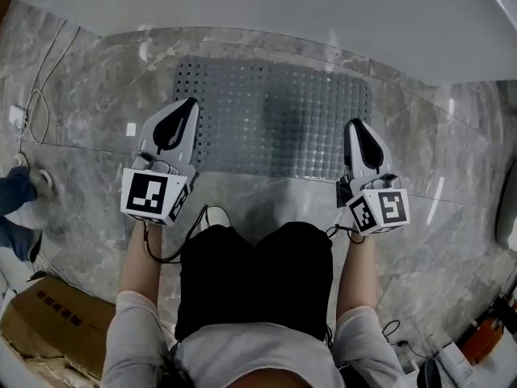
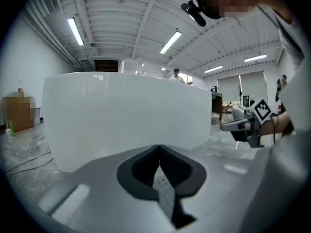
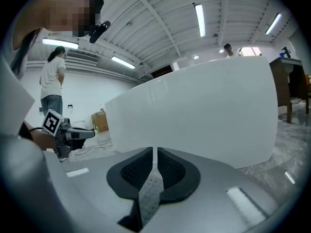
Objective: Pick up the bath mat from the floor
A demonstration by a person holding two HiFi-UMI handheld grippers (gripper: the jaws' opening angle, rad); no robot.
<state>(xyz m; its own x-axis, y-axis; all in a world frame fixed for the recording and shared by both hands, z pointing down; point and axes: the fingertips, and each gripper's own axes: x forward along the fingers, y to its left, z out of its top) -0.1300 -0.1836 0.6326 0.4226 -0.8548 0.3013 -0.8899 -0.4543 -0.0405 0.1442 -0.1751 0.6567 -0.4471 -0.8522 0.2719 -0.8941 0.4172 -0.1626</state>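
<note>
The grey perforated bath mat (image 1: 275, 120) lies spread on the marble floor in front of the white bathtub (image 1: 283, 6). My left gripper (image 1: 189, 103) is at the mat's near left corner. My right gripper (image 1: 354, 124) is at its near right corner. Both point toward the tub. In the left gripper view the jaws (image 2: 159, 147) are closed with a strip of the mat (image 2: 165, 193) pinched between them. In the right gripper view the jaws (image 3: 154, 152) stand a slit apart at the tips, with a strip of the mat (image 3: 148, 193) between them.
The tub wall (image 2: 126, 115) rises just ahead of both grippers. A cardboard box (image 1: 48, 322) sits at the lower left, and cables (image 1: 36, 95) run along the floor at the left. Someone's foot (image 1: 20, 204) shows at the left edge. The holder crouches behind the mat.
</note>
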